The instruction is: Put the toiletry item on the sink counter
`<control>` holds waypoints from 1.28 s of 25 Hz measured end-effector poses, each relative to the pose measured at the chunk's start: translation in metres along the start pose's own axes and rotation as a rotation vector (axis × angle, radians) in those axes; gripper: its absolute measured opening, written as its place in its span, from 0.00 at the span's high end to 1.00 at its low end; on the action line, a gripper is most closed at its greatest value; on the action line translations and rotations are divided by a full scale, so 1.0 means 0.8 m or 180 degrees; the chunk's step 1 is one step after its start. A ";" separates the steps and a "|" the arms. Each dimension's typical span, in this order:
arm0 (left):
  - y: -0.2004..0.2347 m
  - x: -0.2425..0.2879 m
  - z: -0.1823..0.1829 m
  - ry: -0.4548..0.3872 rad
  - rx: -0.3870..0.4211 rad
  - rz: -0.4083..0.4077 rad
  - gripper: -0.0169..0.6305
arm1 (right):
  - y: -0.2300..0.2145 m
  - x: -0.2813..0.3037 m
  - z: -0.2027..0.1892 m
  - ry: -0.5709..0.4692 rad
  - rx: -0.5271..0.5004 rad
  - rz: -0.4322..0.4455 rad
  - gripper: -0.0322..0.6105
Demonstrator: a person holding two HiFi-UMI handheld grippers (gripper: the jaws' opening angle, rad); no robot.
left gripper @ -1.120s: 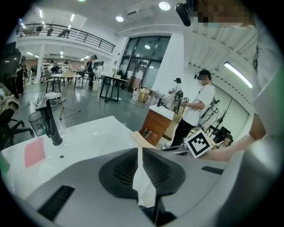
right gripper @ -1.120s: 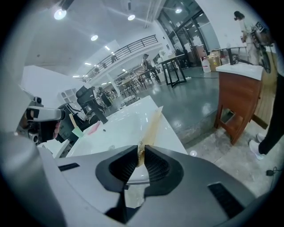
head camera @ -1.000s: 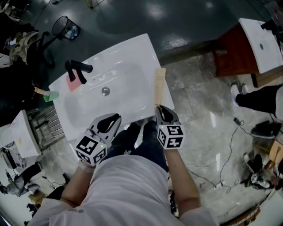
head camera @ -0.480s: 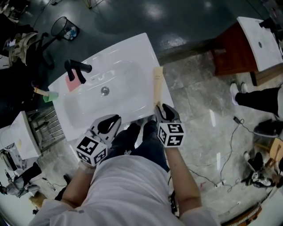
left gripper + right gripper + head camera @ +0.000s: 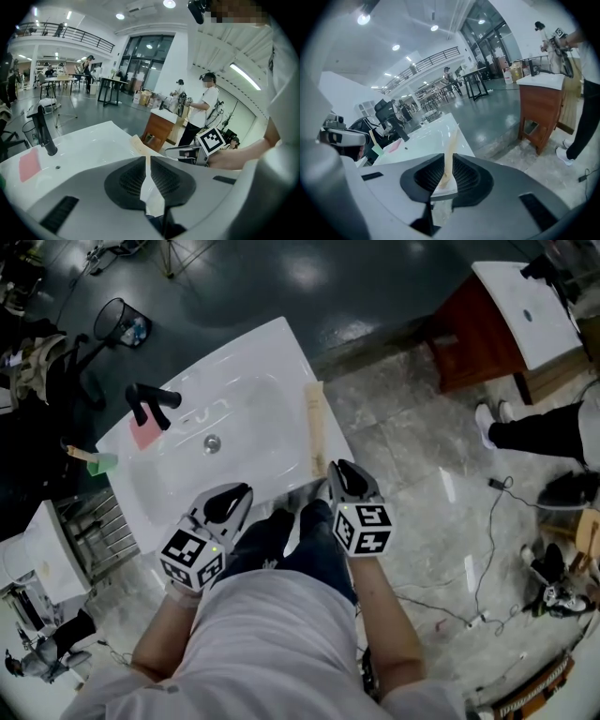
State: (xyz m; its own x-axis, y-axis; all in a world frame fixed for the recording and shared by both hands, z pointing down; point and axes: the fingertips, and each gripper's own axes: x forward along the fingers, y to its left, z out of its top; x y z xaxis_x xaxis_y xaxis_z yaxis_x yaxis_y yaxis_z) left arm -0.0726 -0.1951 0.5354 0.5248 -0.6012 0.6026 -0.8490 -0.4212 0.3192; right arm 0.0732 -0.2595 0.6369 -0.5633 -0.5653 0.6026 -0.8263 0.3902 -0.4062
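Observation:
A long, flat beige toiletry item (image 5: 316,427) lies along the right side of the white sink counter (image 5: 281,362). My right gripper (image 5: 337,472) is shut on its near end. In the right gripper view the item (image 5: 451,145) runs edge-on out from between the jaws of that gripper (image 5: 448,174). Whether it rests on the counter I cannot tell. My left gripper (image 5: 232,502) hangs at the counter's near edge, shut with nothing in it (image 5: 146,180). From the left gripper view the beige item (image 5: 138,145) and the right gripper (image 5: 187,152) show to the right.
A black faucet (image 5: 150,399) stands at the basin's far left, with a pink pad (image 5: 145,430) and a green-headed item (image 5: 98,463) beside it. A wooden cabinet (image 5: 473,329) and a person's legs (image 5: 534,432) are at the right. A wire bin (image 5: 122,320) stands at the back left.
The beige item now looks narrower, turned more onto its edge. The whole head view has shifted, with the sink lying further left. Both grippers stay at the counter's near edge.

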 end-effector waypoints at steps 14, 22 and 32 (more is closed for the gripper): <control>-0.027 -0.001 0.025 -0.0069 0.0331 -0.0222 0.94 | 0.014 -0.082 0.044 -0.0440 0.0011 -0.0252 0.91; -0.041 -0.006 0.053 -0.0210 0.0508 -0.0392 0.94 | 0.034 -0.137 0.083 -0.0800 -0.0040 -0.0434 0.91; -0.092 -0.007 0.092 -0.0423 0.0703 -0.0740 0.94 | 0.048 -0.223 0.116 -0.1230 -0.0096 -0.0715 0.91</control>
State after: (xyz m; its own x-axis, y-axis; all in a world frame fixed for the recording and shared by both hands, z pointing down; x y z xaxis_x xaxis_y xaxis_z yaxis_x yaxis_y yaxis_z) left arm -0.0087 -0.2107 0.4550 0.7183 -0.5491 0.4271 -0.6796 -0.6852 0.2620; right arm 0.1412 -0.2106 0.4500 -0.3352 -0.8662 0.3705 -0.9311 0.2444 -0.2709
